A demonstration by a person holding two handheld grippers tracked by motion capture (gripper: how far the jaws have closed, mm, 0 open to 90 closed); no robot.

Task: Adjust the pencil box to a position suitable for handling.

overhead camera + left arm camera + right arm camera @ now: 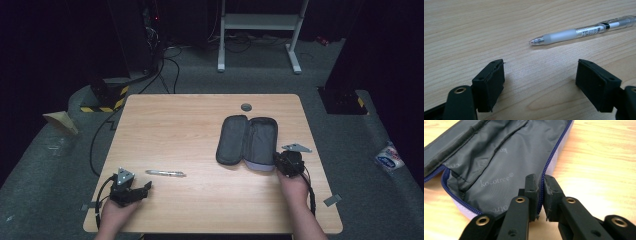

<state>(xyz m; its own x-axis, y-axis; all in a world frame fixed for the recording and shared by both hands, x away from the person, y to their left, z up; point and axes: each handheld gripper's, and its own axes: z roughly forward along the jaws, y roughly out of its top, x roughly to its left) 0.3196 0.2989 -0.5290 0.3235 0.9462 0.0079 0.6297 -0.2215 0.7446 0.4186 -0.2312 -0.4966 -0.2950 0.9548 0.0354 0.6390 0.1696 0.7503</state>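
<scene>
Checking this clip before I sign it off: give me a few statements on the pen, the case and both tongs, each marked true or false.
1. The pencil case lies open on the table. True.
2. The pen is gripped in the left tongs. False: it lies on the table just ahead of them, and their jaws stand open with nothing between.
3. The right tongs are shut on the case's zipped rim. True.
4. The pen is inside the case. False: it lies on the bare wood to the left of the case, apart from it.
5. The case's lining is bright red. False: it is dark grey, with a blue zip.
</scene>
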